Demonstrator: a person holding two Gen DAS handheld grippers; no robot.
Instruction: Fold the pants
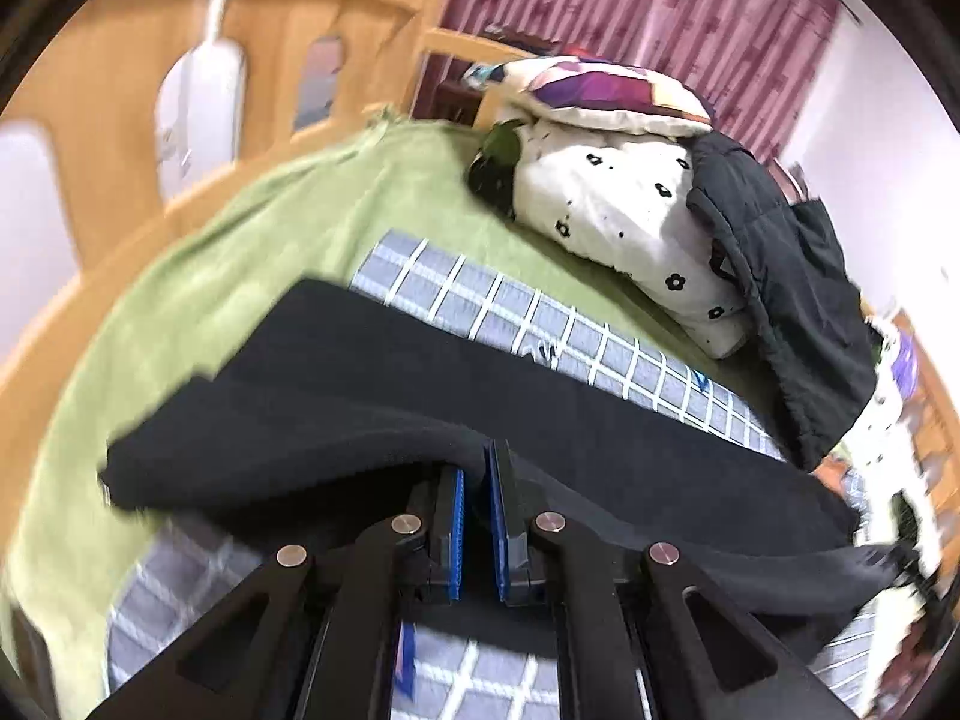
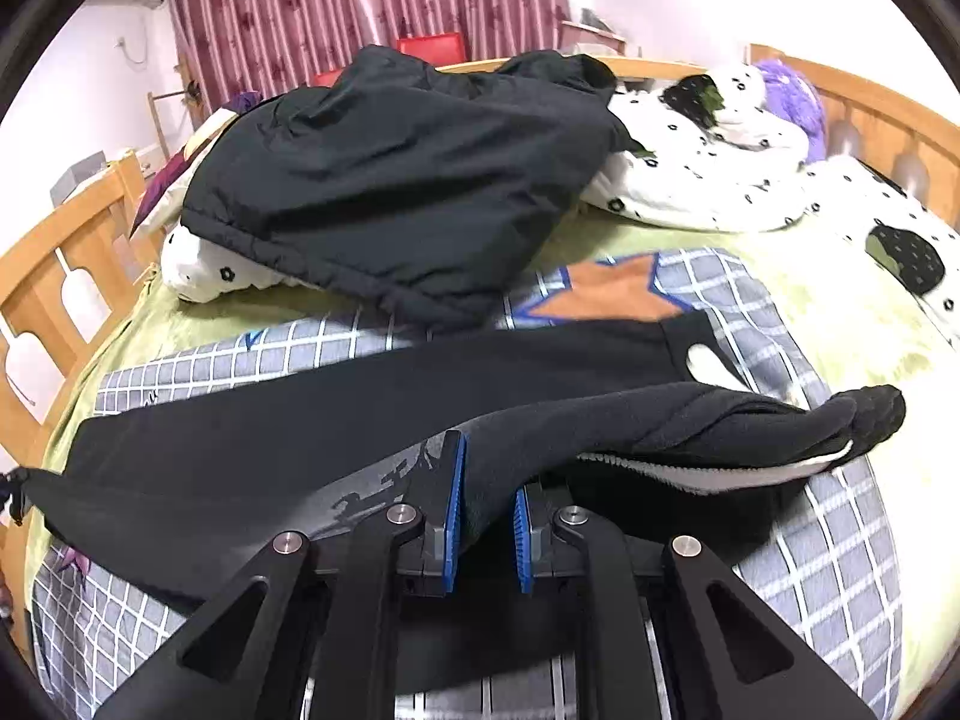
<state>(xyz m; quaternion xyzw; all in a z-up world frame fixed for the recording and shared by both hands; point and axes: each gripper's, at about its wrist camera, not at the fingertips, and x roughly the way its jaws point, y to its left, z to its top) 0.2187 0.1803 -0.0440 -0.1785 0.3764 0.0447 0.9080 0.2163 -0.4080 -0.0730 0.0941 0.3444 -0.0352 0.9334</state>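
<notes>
Black pants (image 1: 372,372) lie across a grey checked blanket (image 1: 540,324) on the bed. My left gripper (image 1: 477,468) is shut on a lifted edge of the pants, which drapes over its blue pads. In the right wrist view the pants (image 2: 360,396) stretch from left to right, with the waistband end (image 2: 780,420) bunched and lifted. My right gripper (image 2: 489,480) is shut on a thick fold of the pants near the waistband. The checked blanket (image 2: 840,528) shows below.
A black jacket (image 2: 408,180) lies on a white flowered quilt (image 2: 690,192) at the back of the bed. A green sheet (image 1: 198,276) covers the mattress. A wooden bed rail (image 1: 108,120) runs along the left side, with the headboard (image 2: 870,102) at the right.
</notes>
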